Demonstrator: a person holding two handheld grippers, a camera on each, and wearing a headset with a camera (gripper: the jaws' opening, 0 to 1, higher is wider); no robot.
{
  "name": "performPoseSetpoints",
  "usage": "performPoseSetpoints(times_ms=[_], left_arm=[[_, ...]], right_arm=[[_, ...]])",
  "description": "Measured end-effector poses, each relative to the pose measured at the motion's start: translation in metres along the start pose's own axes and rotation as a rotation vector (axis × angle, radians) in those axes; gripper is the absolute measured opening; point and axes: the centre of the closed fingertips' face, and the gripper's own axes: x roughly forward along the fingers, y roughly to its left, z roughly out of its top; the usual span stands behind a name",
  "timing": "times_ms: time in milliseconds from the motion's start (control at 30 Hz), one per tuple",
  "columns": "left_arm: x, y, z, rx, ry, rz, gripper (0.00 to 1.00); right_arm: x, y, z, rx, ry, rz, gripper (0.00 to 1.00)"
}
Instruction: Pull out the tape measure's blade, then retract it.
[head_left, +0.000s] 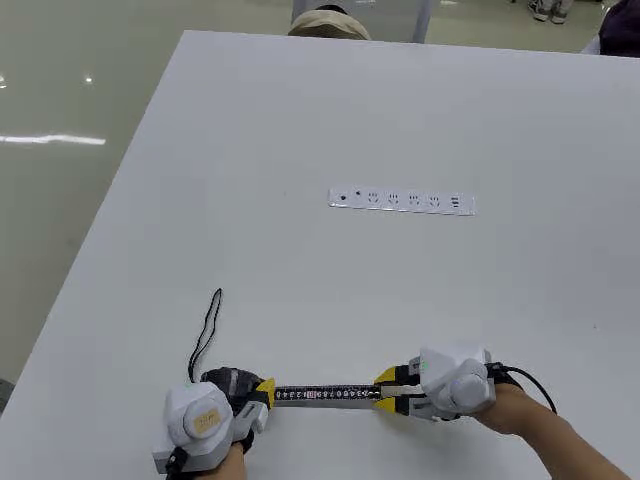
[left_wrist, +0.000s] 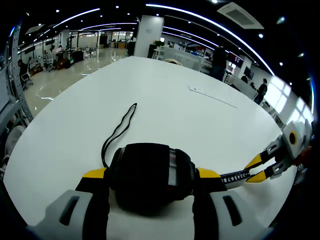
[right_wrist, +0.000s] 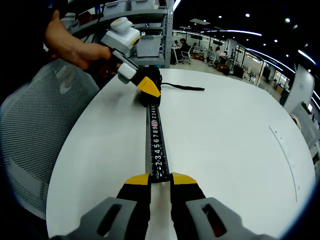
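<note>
While the black, round plastic tape-measure case (left_wrist: 150, 172) is clamped on the white table (head_left: 400, 120) by the left gripper (head_left: 262, 393), its dark numbered blade (right_wrist: 156, 140), pinched at the tip by the right gripper (right_wrist: 160, 179), should be drawn straight and level, so that kinking is avoided.

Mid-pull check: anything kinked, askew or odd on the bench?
Nothing stands out. The blade runs straight and flat from the case in the left gripper to the jaws of the right gripper. The strap lies loose on the table; the power strip sits flat beyond.
</note>
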Motion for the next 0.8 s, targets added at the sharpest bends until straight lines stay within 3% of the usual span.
performPoseSetpoints(times_ms=[800], left_arm=[[0.001,0.0,0.0,-0.008,0.002,-0.012,0.65]], right_arm=[[0.009,0.002,0.012,-0.008,-0.025,0.007,0.13]])
